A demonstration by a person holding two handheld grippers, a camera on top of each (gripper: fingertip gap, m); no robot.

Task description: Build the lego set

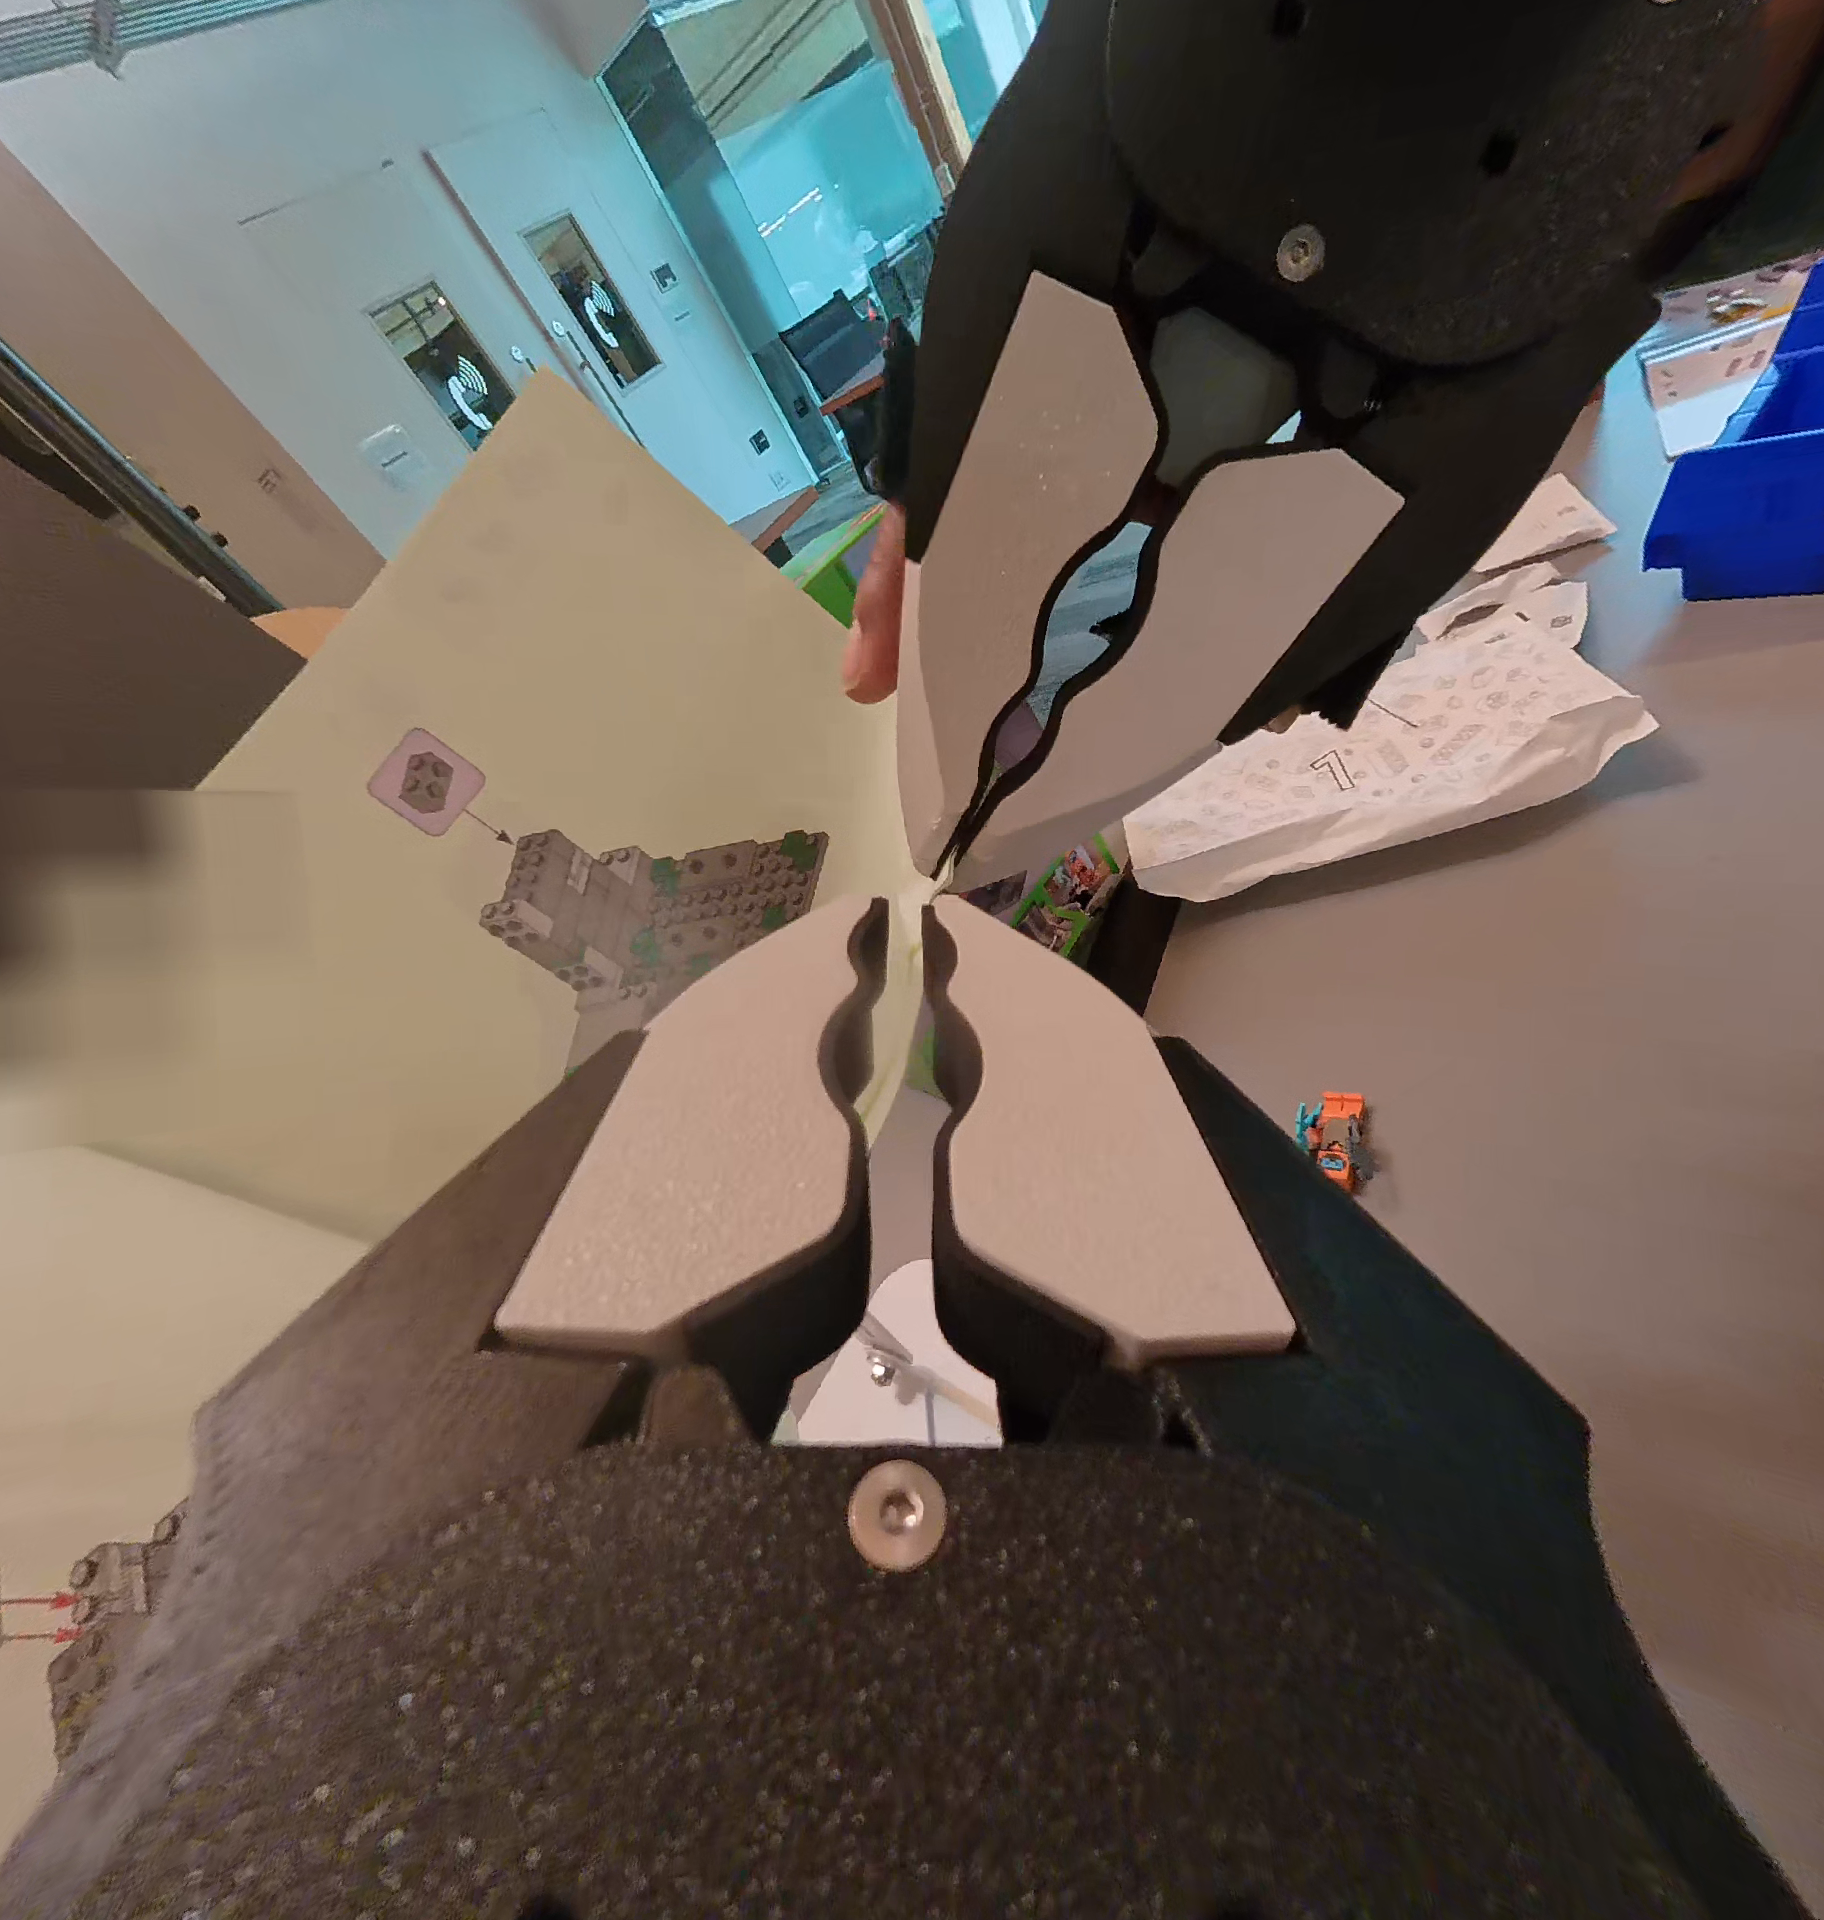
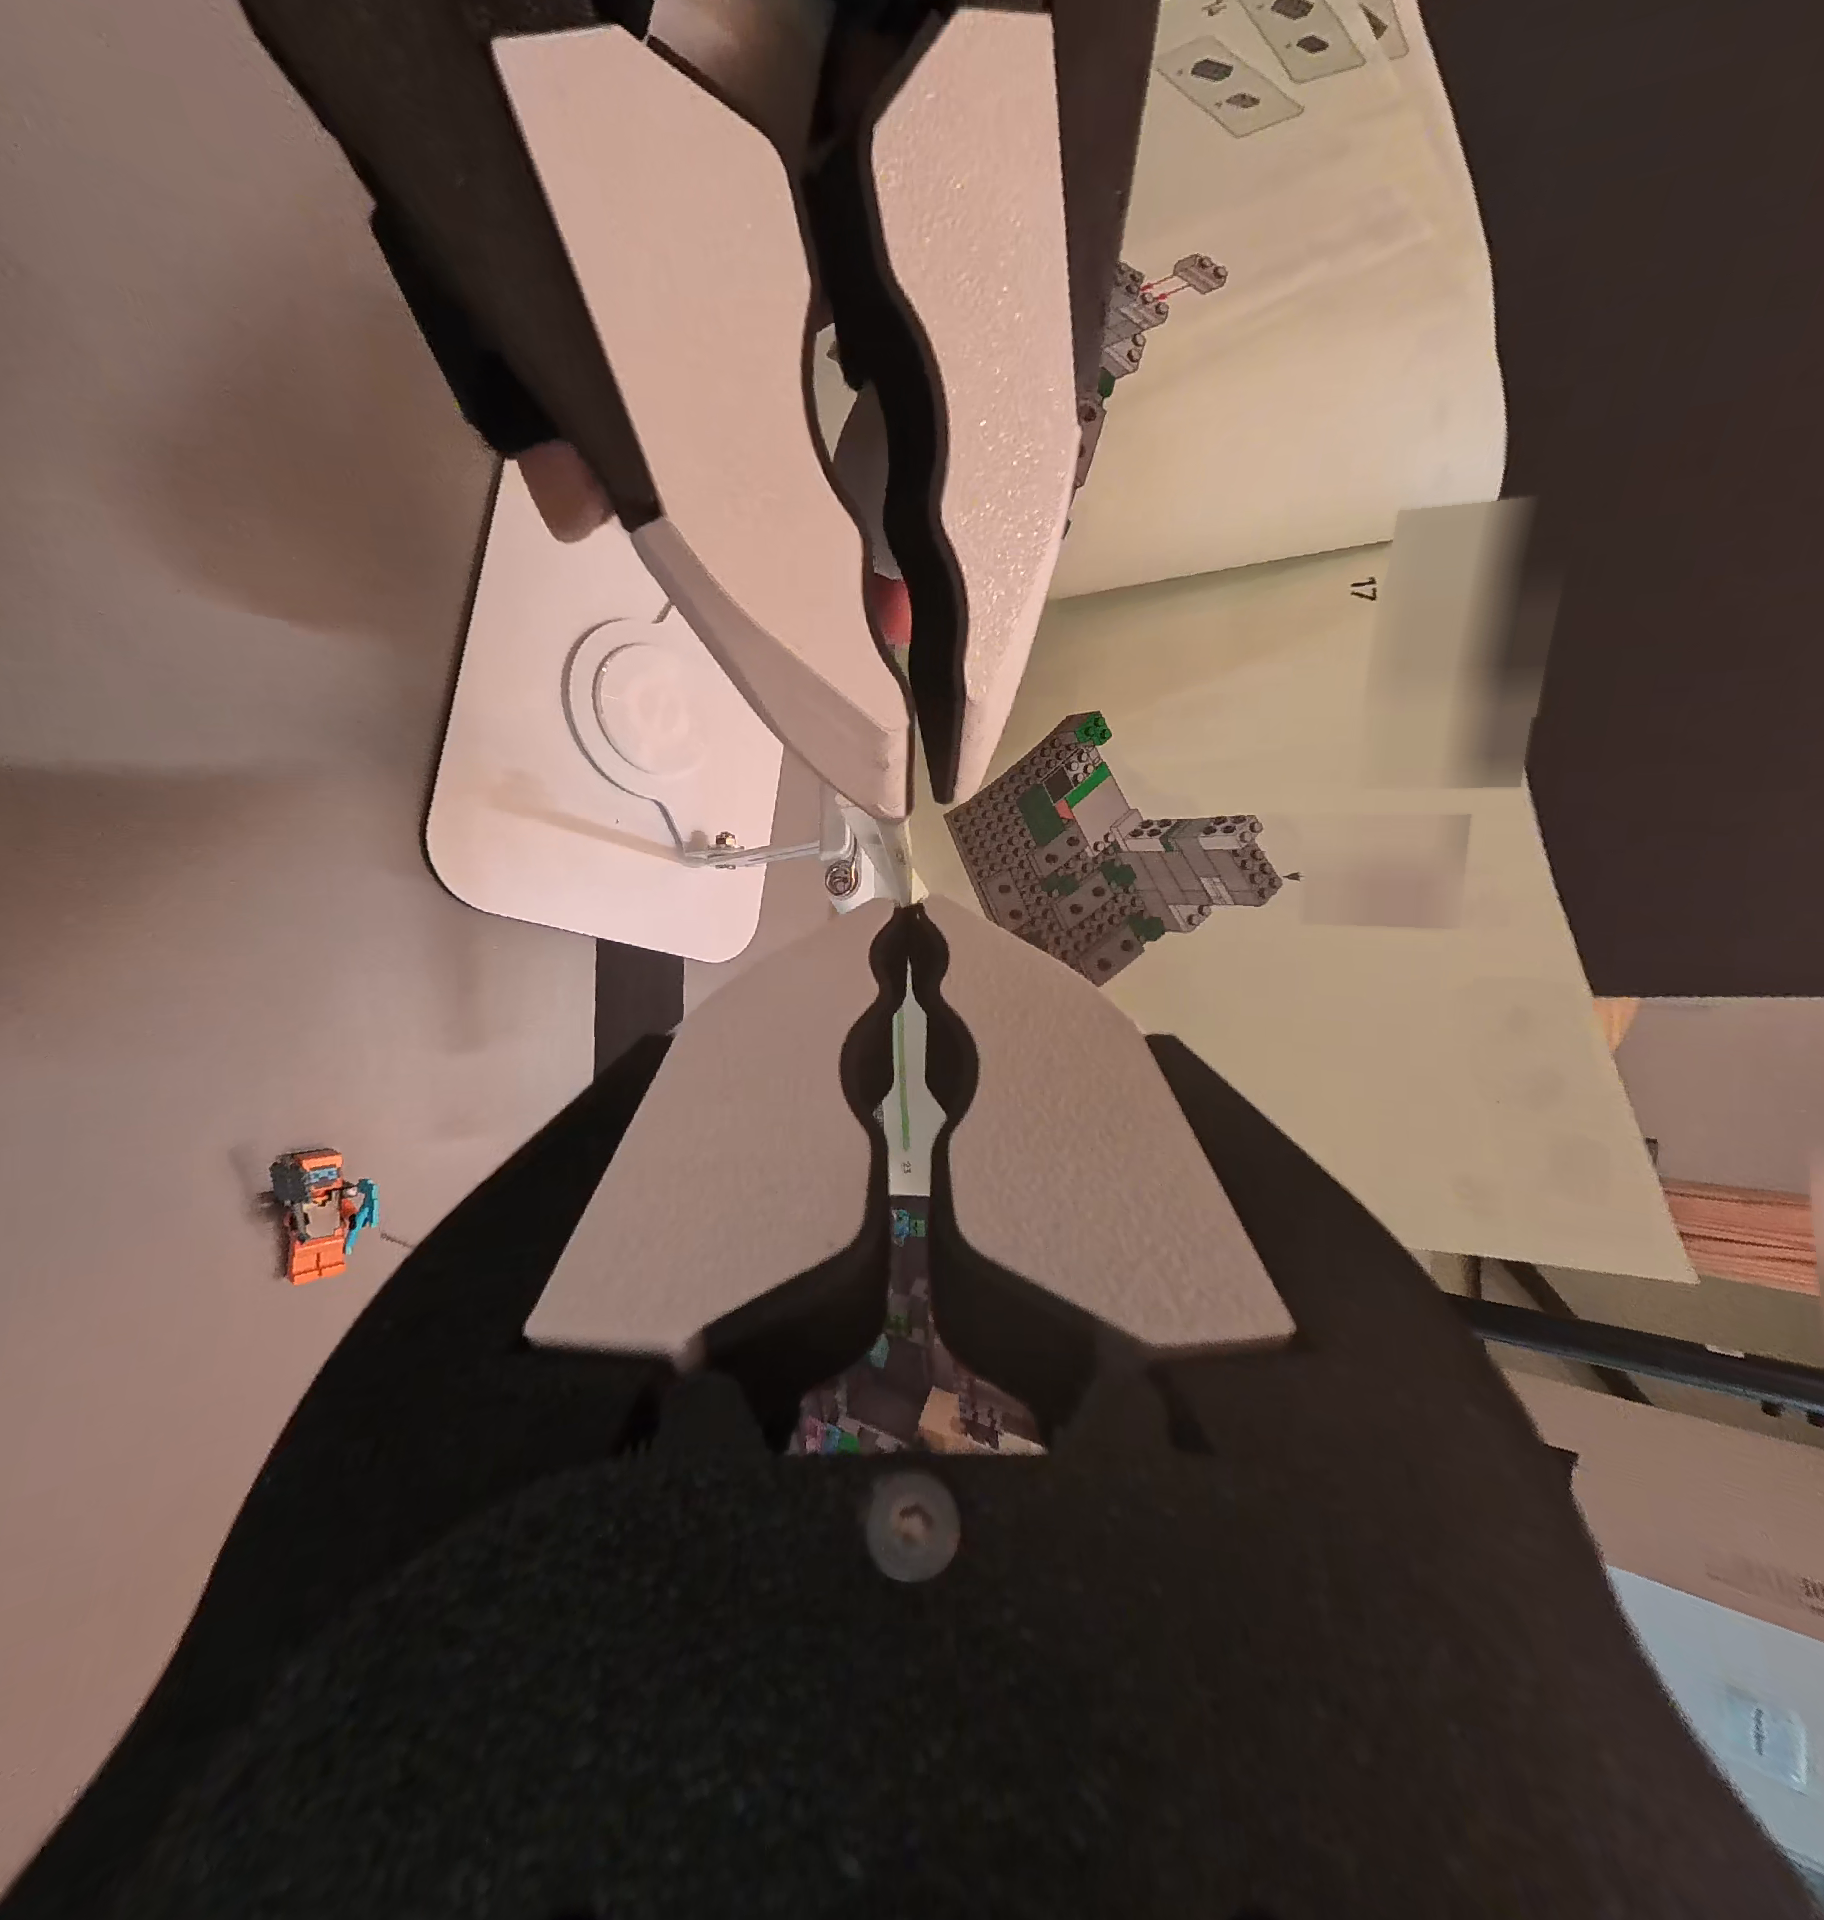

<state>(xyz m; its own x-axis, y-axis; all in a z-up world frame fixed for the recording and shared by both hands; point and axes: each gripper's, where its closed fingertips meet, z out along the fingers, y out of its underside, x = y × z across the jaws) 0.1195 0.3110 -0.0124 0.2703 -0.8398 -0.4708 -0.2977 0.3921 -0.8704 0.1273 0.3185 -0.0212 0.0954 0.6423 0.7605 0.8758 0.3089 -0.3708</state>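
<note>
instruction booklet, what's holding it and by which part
Both grippers pinch the instruction booklet at the edge of a raised page: the left gripper and the right gripper meet tip to tip, jaws shut on the paper.

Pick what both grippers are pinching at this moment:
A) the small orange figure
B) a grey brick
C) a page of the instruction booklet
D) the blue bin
C: the left gripper and the right gripper both close on the edge of a cream page of the instruction booklet, tips almost meeting, while the small orange figure lies alone on the grey table.
</note>
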